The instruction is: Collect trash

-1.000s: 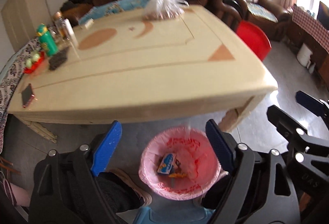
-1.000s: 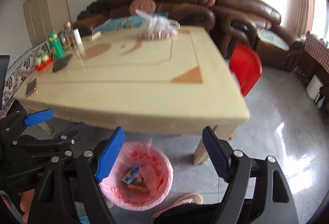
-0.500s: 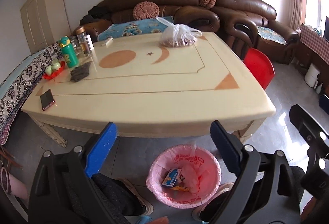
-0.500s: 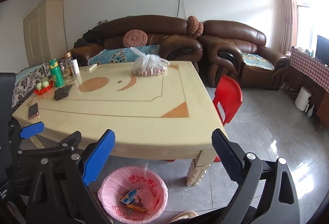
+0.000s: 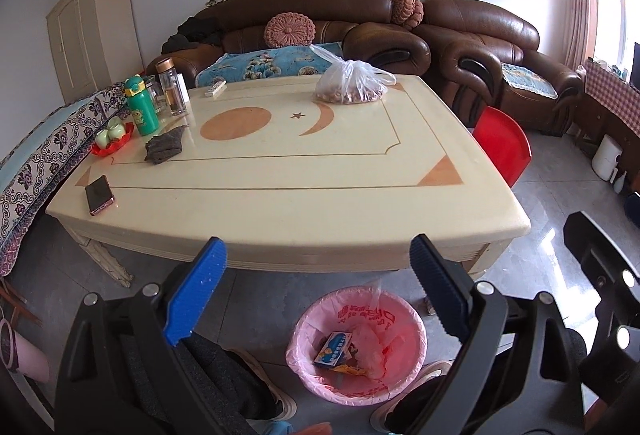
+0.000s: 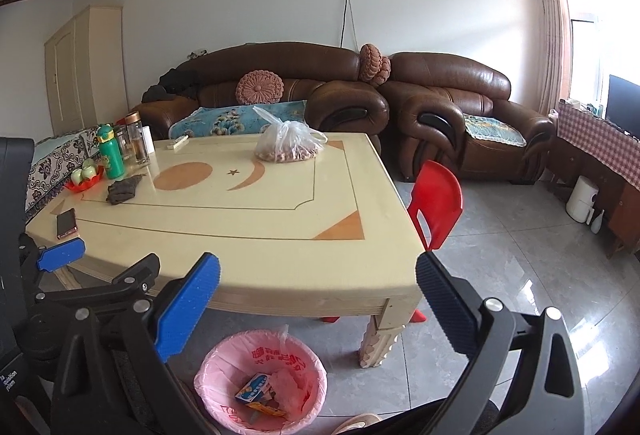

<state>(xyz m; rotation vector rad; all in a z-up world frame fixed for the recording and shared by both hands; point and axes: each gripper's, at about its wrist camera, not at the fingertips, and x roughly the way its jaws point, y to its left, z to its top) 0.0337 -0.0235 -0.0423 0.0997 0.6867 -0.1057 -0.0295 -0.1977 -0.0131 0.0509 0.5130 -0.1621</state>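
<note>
Two empty claws (image 5: 316, 283) (image 6: 318, 293), one bin (image 5: 416, 327)

A bin (image 5: 357, 343) sits on the floor before the table's (image 5: 280, 203) near edge; a bag (image 5: 350, 85) lies far on the tabletop.

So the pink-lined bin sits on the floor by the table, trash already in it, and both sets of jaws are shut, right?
Not quite: both wrist views show the jaws wide open, with nothing between them. The rest holds: the pink-lined bin sits on the floor by the table, with trash inside.

Red print on bin liner (image 5: 362, 315), illegible
</note>
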